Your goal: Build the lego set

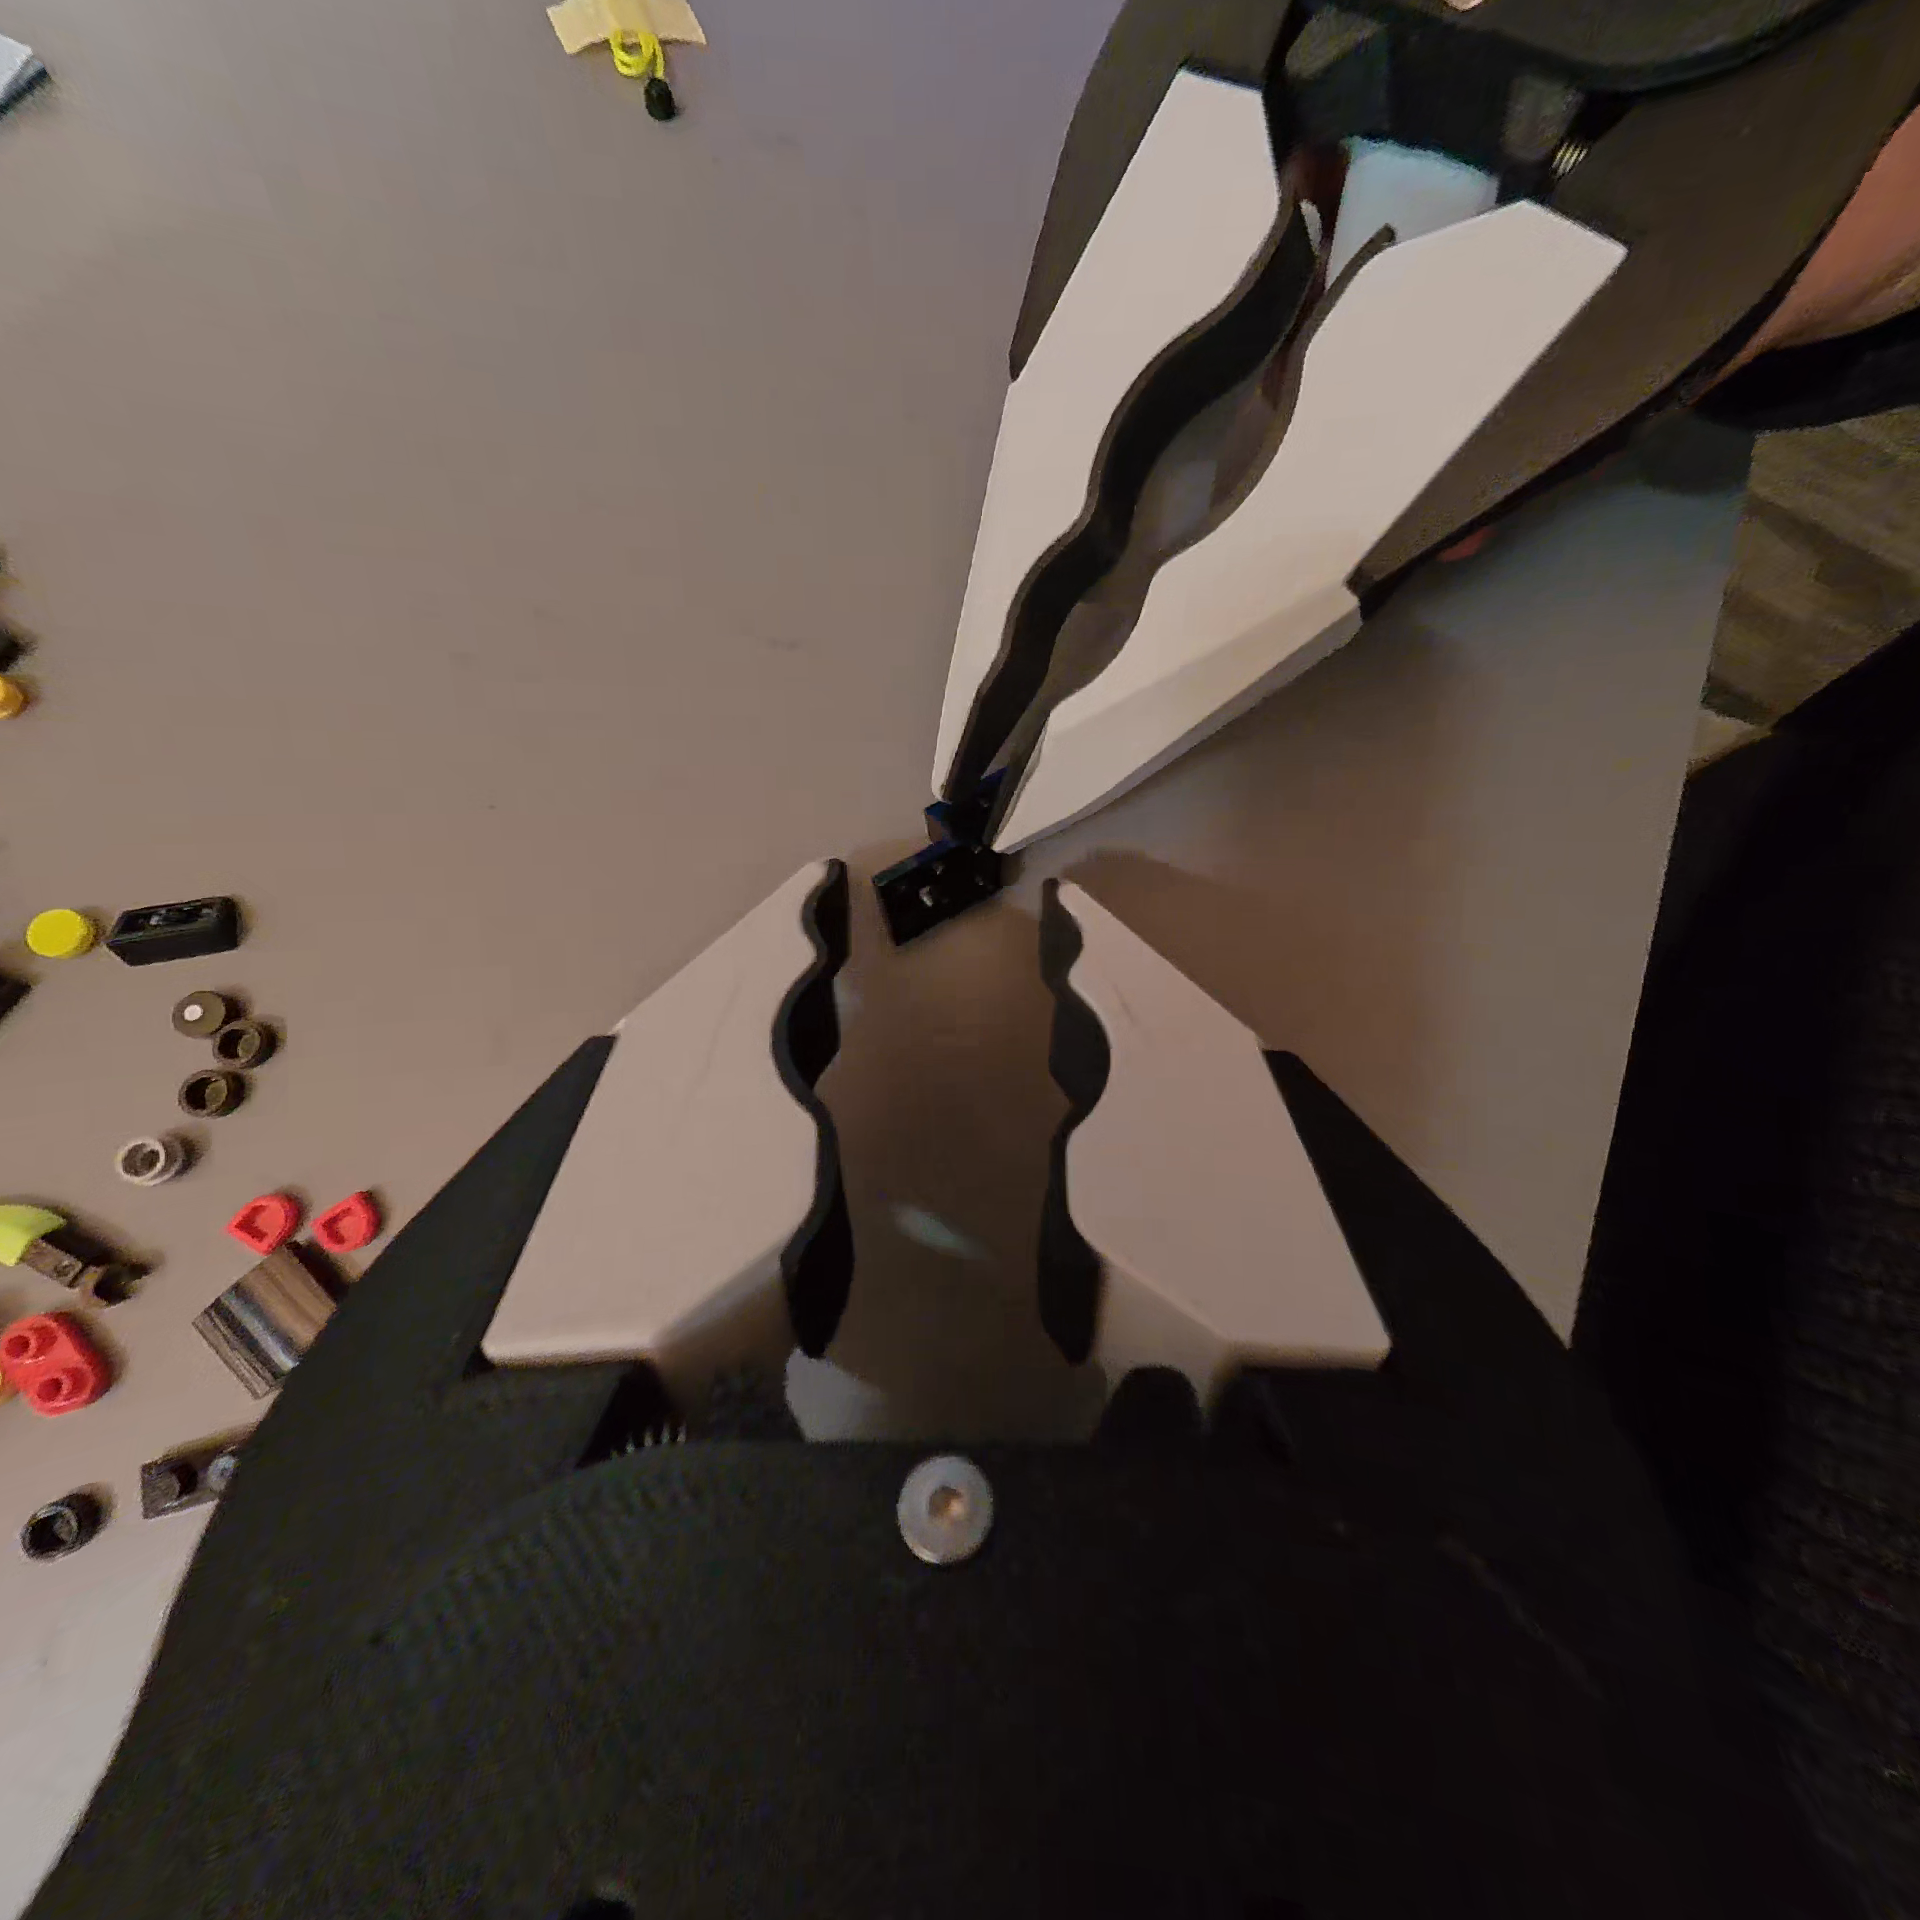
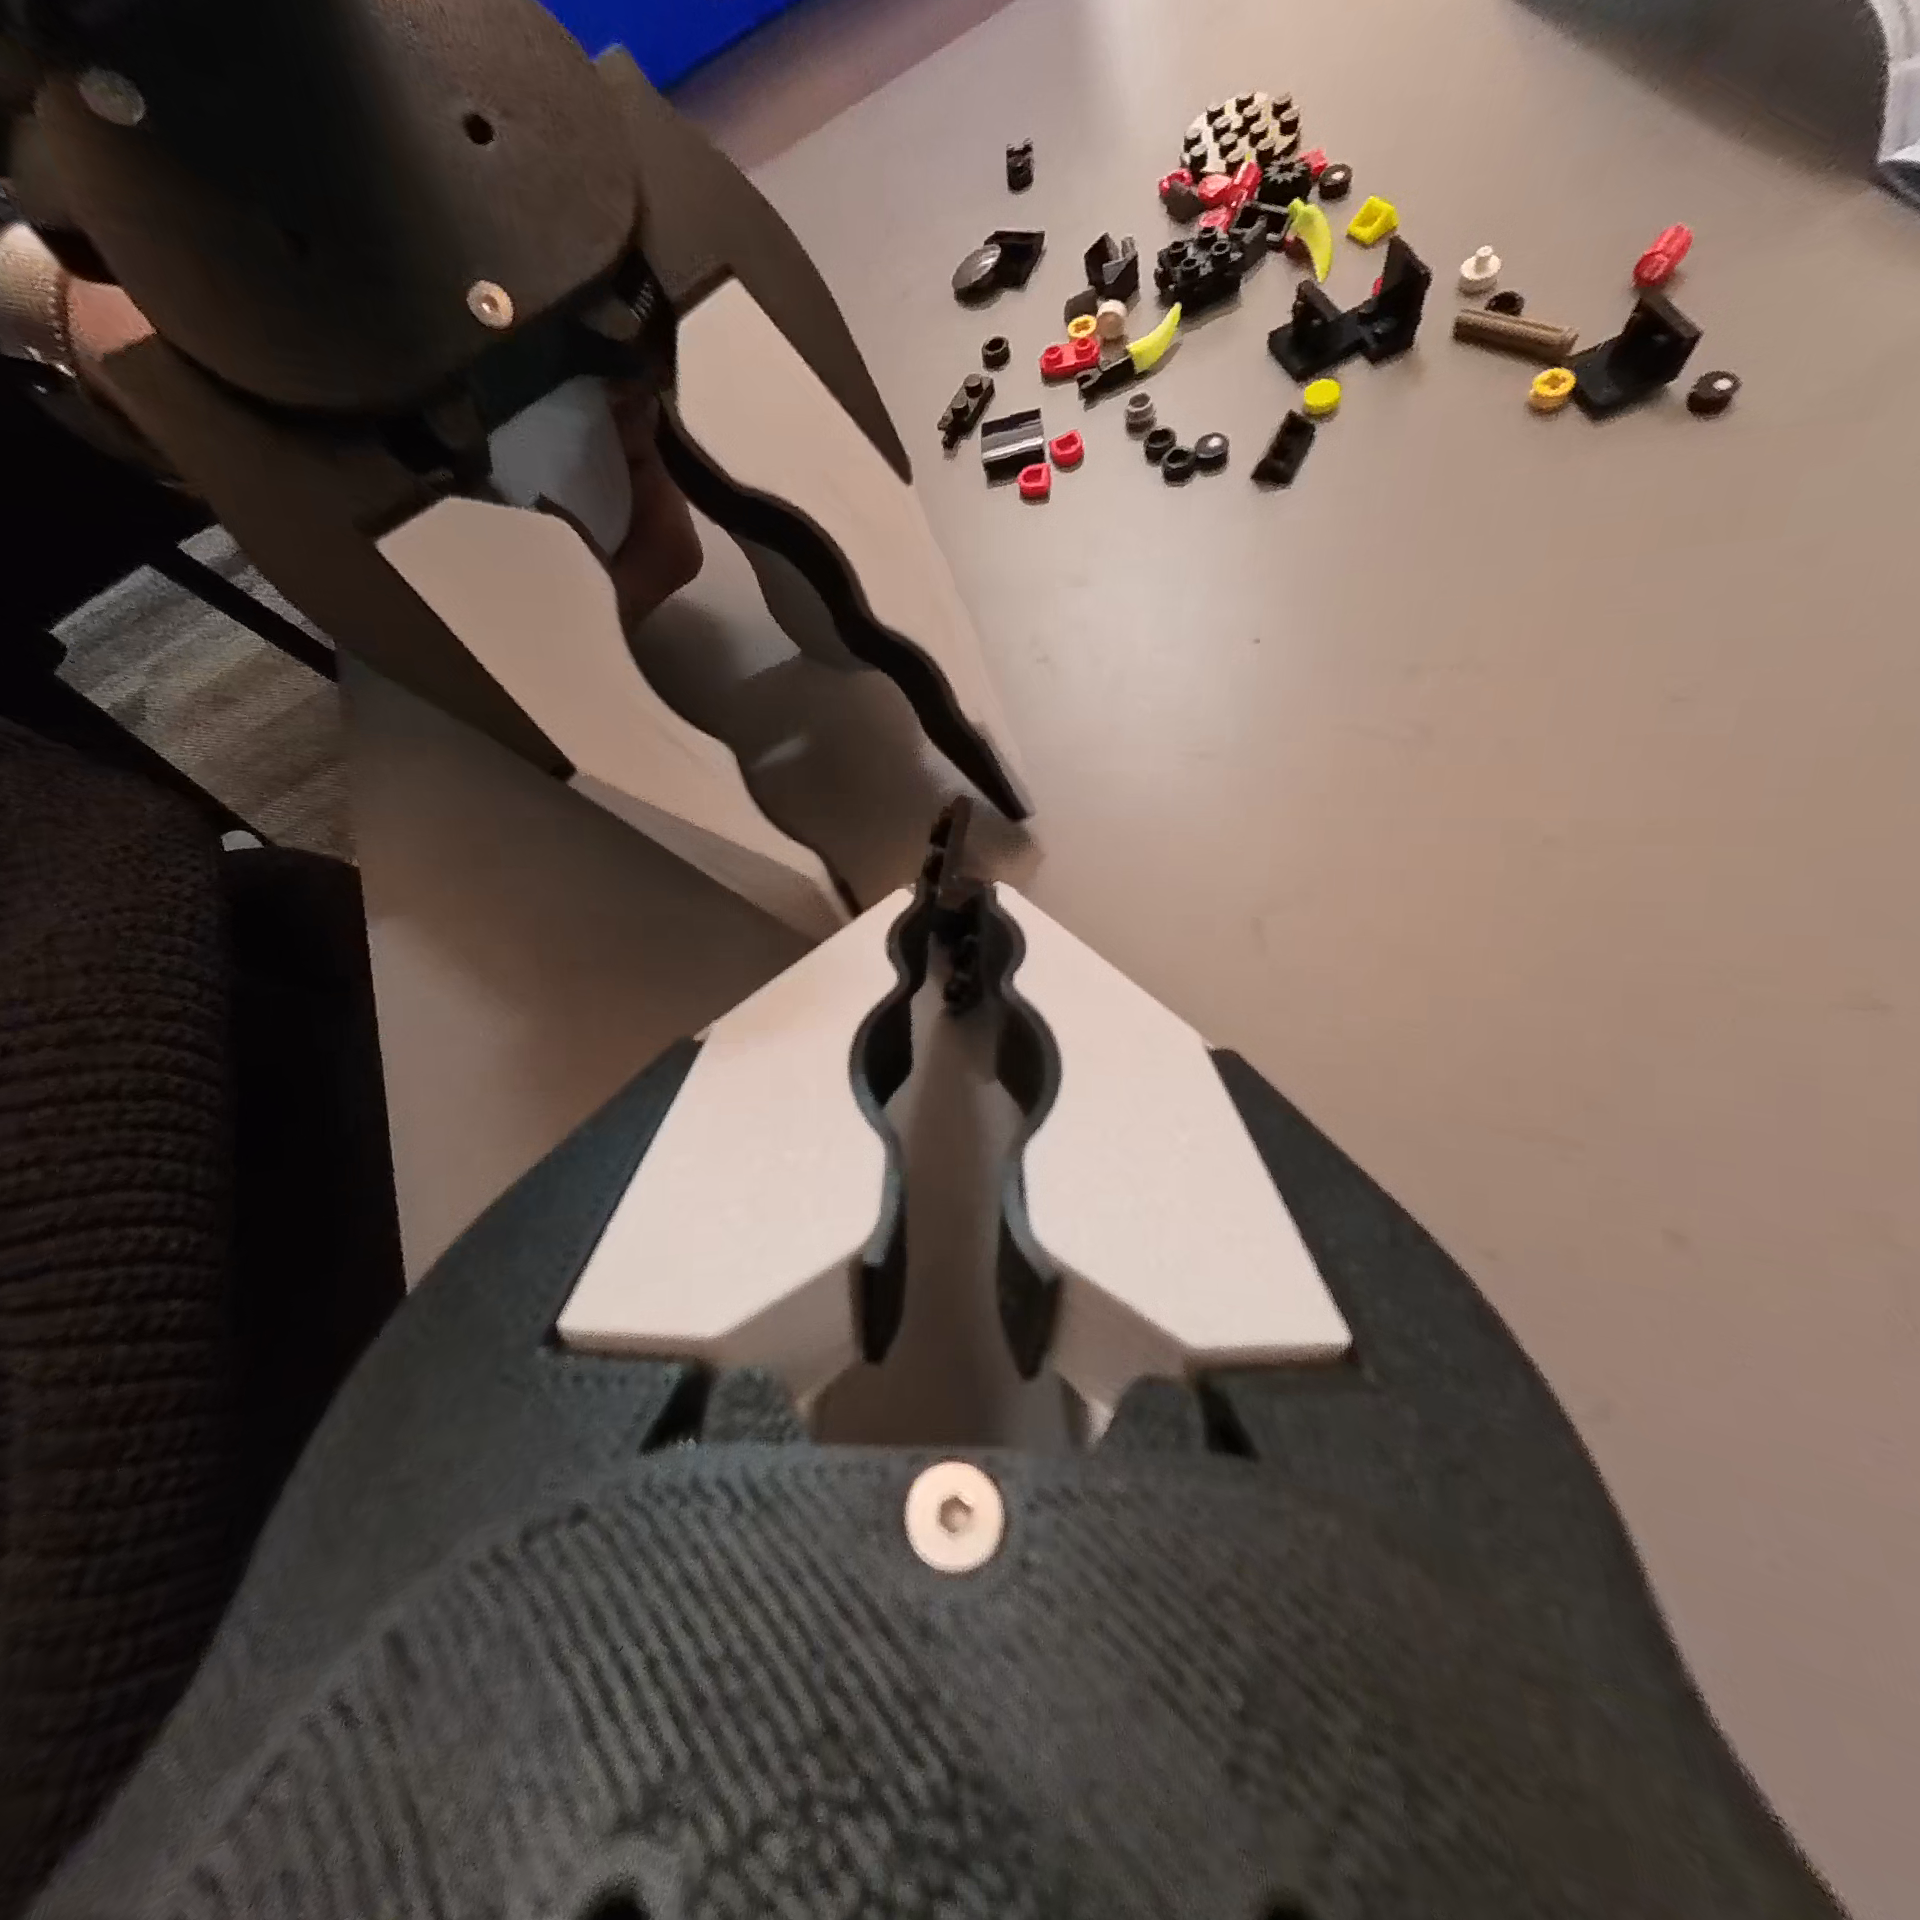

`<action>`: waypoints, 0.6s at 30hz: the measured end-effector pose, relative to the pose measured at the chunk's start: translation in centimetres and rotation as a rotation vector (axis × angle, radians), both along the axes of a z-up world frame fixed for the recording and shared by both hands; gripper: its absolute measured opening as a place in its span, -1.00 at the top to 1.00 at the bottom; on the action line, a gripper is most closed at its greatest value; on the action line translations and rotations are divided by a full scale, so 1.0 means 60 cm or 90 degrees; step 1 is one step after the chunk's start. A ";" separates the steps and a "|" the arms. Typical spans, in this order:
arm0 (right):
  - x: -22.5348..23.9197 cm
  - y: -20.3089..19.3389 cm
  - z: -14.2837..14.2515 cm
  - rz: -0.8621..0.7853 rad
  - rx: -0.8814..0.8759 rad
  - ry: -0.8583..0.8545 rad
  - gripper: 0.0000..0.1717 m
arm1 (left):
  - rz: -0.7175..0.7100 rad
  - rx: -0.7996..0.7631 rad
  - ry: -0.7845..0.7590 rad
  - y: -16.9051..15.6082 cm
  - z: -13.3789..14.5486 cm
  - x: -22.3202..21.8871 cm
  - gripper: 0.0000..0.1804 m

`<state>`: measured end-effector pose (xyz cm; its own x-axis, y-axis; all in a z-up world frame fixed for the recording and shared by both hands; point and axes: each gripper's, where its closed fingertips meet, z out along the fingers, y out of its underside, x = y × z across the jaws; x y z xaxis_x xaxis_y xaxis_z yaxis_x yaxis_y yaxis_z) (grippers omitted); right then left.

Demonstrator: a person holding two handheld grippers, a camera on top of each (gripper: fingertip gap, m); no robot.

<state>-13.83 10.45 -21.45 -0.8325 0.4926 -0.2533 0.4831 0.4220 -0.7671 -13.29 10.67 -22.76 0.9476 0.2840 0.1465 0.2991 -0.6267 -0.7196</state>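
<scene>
My right gripper (image 2: 956, 899) is shut on a small black brick piece (image 2: 954, 868) that sticks out past its fingertips, held just above the grey table (image 2: 1455, 831). In the left wrist view this gripper (image 1: 971, 821) comes in from the upper right, and the black piece (image 1: 940, 894) hangs from its tips with its flat studded side facing the camera. My left gripper (image 1: 940, 883) is open. Its fingertips (image 1: 831, 883) stand on either side of the black piece with a gap on both sides and do not touch it. It also shows in the right wrist view (image 2: 930, 857), coming in from the upper left.
Several loose small bricks, black, red and yellow, lie scattered on the table (image 2: 1299, 301); they also show at the left edge (image 1: 156, 1143). A pale piece with a yellow loop (image 1: 634, 42) lies far back. The table edge (image 1: 1704, 727) and dark knitted cloth (image 1: 1787, 1143) are at the right. The tips of both grippers are at nearly the same place.
</scene>
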 end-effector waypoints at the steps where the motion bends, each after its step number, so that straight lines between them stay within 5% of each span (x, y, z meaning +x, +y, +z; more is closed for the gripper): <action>1: 0.001 -0.001 0.000 0.003 0.002 0.002 0.91 | -0.004 -0.006 0.008 -0.001 -0.002 0.001 0.75; 9: -0.013 0.017 0.025 0.014 0.006 0.076 0.75 | -0.022 0.063 0.003 -0.005 0.030 0.000 0.99; 15: -0.015 0.016 0.131 -0.001 -0.279 0.019 0.73 | -0.074 0.238 -0.021 -0.010 0.106 0.010 0.98; 18: -0.014 0.024 0.159 0.005 -0.333 0.036 0.68 | -0.099 0.322 -0.060 -0.014 0.143 0.019 0.99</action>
